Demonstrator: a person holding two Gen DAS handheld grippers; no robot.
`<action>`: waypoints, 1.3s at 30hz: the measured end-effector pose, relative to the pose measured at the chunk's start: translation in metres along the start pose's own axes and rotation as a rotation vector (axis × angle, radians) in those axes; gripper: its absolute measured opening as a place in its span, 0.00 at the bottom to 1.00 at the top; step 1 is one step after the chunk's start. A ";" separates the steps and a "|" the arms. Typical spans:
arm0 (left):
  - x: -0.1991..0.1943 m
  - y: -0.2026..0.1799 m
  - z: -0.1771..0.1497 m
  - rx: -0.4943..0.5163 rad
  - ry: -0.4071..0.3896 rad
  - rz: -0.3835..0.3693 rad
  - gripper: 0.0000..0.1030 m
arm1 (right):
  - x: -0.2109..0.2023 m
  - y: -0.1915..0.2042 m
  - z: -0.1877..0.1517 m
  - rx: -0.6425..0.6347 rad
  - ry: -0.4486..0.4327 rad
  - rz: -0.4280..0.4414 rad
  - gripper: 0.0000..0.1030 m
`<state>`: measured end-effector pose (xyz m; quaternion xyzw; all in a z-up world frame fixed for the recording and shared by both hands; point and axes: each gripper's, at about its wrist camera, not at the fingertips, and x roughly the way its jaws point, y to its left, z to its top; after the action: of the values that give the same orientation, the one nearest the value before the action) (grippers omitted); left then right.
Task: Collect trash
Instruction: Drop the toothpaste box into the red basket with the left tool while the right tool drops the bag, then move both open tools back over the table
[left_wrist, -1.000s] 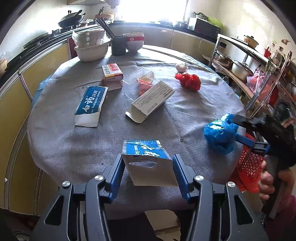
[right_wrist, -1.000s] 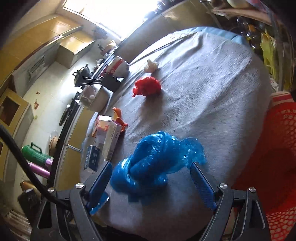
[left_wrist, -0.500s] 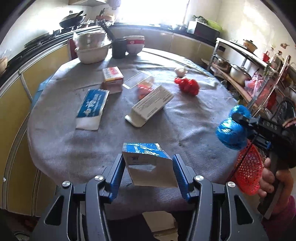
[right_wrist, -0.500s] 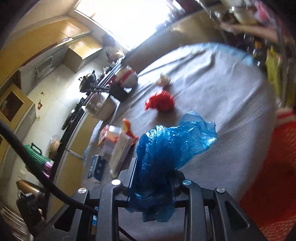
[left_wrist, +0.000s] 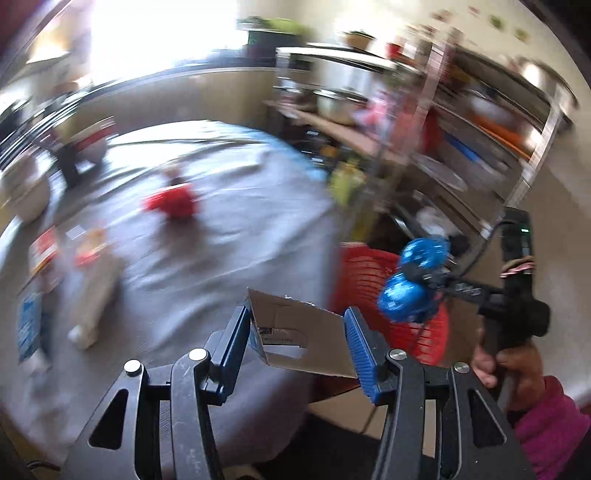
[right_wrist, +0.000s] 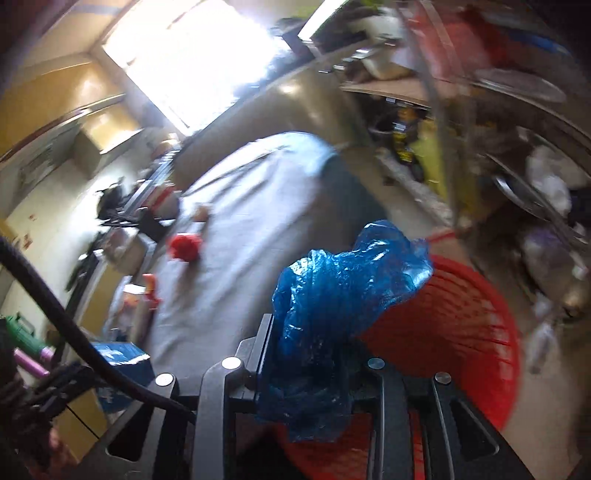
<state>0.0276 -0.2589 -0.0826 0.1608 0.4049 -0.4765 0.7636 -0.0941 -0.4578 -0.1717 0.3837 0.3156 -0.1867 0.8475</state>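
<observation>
Both grippers had swung right, off the counter toward the red basket. Left gripper: jaws pinching a carton. Right gripper: jaws pressed on a blue bag, held above the basket.

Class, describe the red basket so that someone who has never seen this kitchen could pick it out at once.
Start at the round table under its grey cloth, then look just past its edge on the metal rack's side. There stands the red basket, low beside the table. Its slatted red plastic wall sets it apart, and the right gripper holds a crumpled blue bag above it.
</observation>
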 end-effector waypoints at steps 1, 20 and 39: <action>0.006 -0.010 0.003 0.025 0.005 -0.018 0.53 | -0.003 -0.011 -0.001 0.014 0.002 -0.016 0.32; 0.040 -0.030 0.013 0.075 0.056 0.029 0.63 | -0.040 -0.078 0.005 0.175 -0.112 -0.016 0.72; -0.110 0.170 -0.099 -0.293 -0.007 0.596 0.68 | -0.001 0.102 0.004 -0.143 0.008 0.133 0.72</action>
<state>0.1038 -0.0466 -0.0833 0.1591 0.4017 -0.1696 0.8857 -0.0364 -0.3954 -0.1145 0.3428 0.3054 -0.1055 0.8821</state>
